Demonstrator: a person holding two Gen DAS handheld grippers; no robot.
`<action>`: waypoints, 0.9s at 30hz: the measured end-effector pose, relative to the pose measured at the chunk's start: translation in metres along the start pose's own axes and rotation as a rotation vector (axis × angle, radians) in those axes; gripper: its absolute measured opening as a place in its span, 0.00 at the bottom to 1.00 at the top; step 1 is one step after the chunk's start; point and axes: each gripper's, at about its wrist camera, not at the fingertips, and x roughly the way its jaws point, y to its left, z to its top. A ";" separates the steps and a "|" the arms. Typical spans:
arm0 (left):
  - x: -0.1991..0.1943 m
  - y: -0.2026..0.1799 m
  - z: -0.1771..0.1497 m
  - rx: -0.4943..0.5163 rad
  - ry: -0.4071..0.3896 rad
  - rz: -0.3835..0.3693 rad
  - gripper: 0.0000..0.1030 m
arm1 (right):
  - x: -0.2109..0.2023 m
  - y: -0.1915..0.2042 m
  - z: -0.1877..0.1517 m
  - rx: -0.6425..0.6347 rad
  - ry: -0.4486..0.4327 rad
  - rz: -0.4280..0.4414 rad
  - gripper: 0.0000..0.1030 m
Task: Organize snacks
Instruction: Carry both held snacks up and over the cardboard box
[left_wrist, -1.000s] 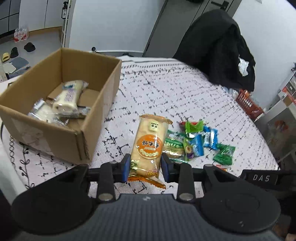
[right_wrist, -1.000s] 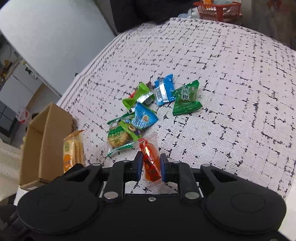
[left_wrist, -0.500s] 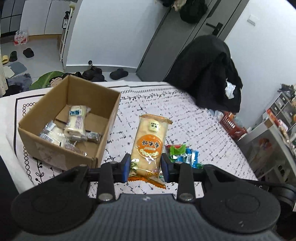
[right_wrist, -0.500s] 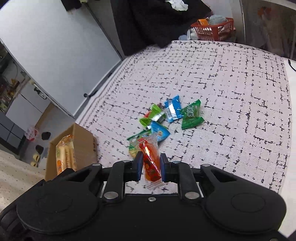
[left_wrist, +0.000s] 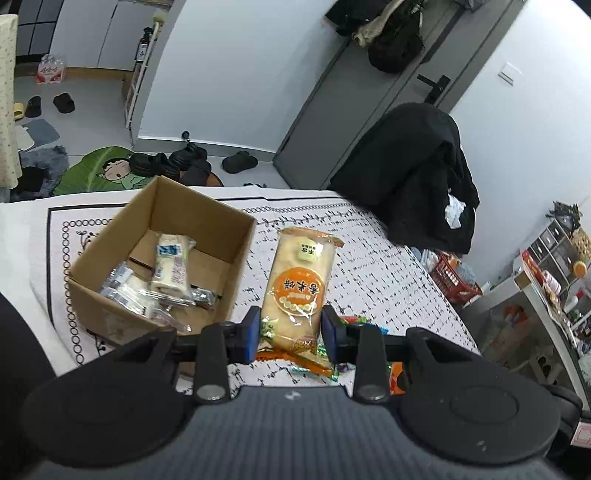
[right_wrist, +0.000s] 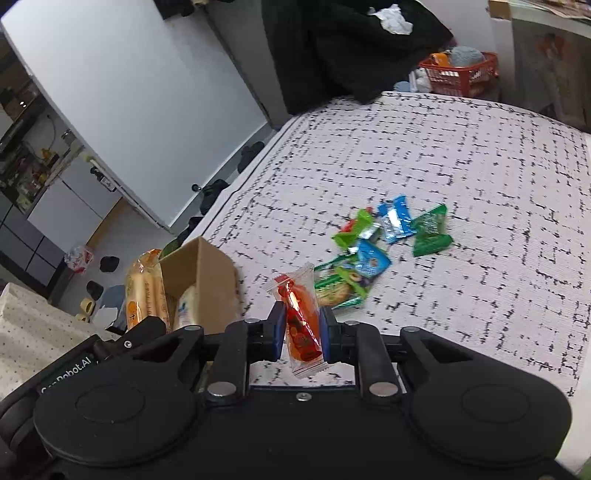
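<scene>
Broadly, a worktop (right_wrist: 461, 155) covered in a white cloth with a black broken-line pattern fills the scene. On its left part sits an open cardboard box (left_wrist: 207, 218), holding several pale wrapped snack packets (left_wrist: 171, 264) piled toward its near left corner. Beyond the far edge hangs a black coat (left_wrist: 417, 166).

Next in size, the left gripper (left_wrist: 289, 330) is clamped on the lower end of a long orange rice cracker packet (left_wrist: 301, 284), which stands raised above the cloth just right of the box.

Smaller, a loose cluster of green and blue candy wrappers (right_wrist: 376, 243) lies on the cloth, well apart from the box.

Smallest, the right gripper (right_wrist: 302, 334) is clenched on a small red candy in a clear wrapper (right_wrist: 299, 317), held upright in the air between the box and the cluster, near the cluster's closest wrappers.
</scene>
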 end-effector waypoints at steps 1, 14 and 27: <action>-0.001 0.003 0.002 -0.007 -0.004 0.002 0.32 | 0.000 0.004 0.000 -0.003 0.000 0.002 0.19; -0.007 0.052 0.027 -0.096 -0.023 0.049 0.32 | 0.014 0.062 -0.006 -0.066 0.021 0.028 0.19; 0.001 0.096 0.041 -0.182 -0.006 0.085 0.32 | 0.038 0.110 -0.012 -0.127 0.065 0.038 0.19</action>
